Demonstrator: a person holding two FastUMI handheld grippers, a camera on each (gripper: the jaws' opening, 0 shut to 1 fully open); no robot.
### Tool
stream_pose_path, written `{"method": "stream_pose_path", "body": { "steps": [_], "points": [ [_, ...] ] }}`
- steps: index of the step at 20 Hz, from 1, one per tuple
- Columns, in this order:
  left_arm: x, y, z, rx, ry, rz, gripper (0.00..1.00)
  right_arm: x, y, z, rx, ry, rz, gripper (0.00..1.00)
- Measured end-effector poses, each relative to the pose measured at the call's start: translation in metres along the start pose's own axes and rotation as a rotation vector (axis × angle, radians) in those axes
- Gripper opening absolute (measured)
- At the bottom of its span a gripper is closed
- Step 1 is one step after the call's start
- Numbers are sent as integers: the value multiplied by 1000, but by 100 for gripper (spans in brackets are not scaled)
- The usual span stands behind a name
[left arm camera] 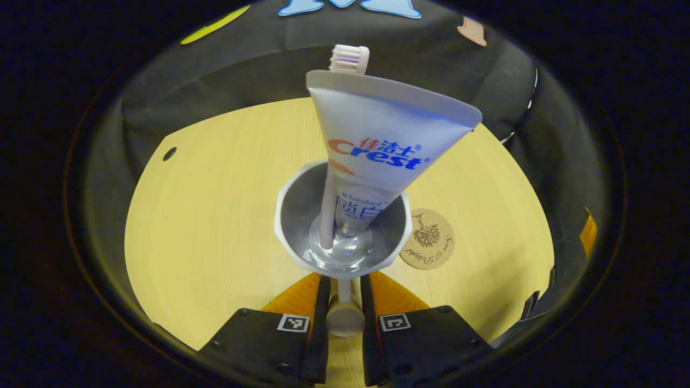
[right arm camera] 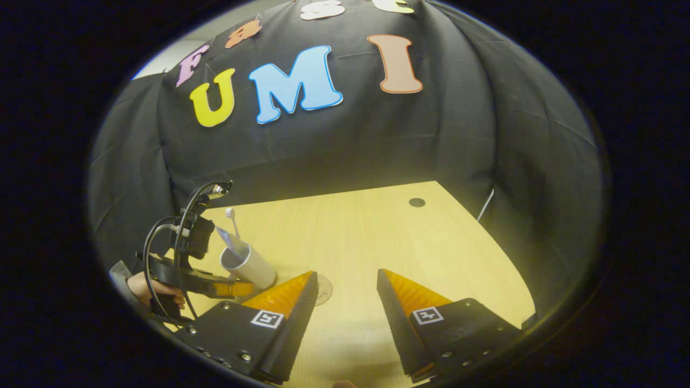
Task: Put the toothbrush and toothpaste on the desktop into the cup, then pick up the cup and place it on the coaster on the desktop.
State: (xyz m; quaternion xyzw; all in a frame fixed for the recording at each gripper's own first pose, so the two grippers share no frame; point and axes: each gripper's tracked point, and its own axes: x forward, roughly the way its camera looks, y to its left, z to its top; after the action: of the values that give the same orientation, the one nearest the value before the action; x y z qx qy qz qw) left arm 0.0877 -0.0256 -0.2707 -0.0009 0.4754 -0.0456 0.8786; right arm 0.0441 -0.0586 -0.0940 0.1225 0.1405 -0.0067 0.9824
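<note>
Cup [left arm camera: 302, 215], pale and wide-mouthed, seen from above in the left gripper view, with the toothbrush [left arm camera: 337, 151] and the toothpaste [left arm camera: 377, 145] tube standing in it — the brush handle leans against the near-left inner wall, bristle head uppermost, and the tube rests cap-down with its flat crimped end spreading above the rim. The left hand-held gripper [left arm camera: 344, 310] has its two fingers drawn nearly together on the cup's handle, a thin stem ending in a round knob that sits between them; both fingers appear to press on it. Just beside the cup, on its right in this view, lies the round coaster [left arm camera: 431, 240] with a printed plant motif; the cup's rim overlaps its edge in the picture, and whether they touch cannot be told. The wooden table [left arm camera: 215, 215] carries a small dark hole near its far corner. In the right gripper view the right hand-held gripper [right arm camera: 345, 302] hangs over bare table with its fingers spread wide, holding nothing — at the left stand the tilted cup, the other gripper with its looping cables [right arm camera: 172, 242], and a hand [right arm camera: 153, 288] gripping it.
</note>
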Motion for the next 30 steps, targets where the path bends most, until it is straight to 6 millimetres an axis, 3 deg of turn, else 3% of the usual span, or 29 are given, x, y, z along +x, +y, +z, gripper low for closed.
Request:
{"method": "stream_pose_path", "body": {
  "steps": [7,12,15,20,21,30],
  "points": [
    [4,-53,5,42,15,-66,32,-9,-16,1,8,-10,-17,71],
    [14,-83,5,72,44,-88,32,-14,-36,0,25,-5,-35,68],
    [19,-96,2,88,66,-97,32,-16,-42,-3,40,-3,-43,71],
    [24,-109,-1,114,94,-85,32,-19,-56,-6,43,-4,-61,68],
    [26,-110,-1,116,99,-81,32,-18,-56,-6,44,-5,-63,72],
    [30,-112,-6,121,129,-45,34,-21,-68,-6,69,-16,-75,68]
  ]
}}
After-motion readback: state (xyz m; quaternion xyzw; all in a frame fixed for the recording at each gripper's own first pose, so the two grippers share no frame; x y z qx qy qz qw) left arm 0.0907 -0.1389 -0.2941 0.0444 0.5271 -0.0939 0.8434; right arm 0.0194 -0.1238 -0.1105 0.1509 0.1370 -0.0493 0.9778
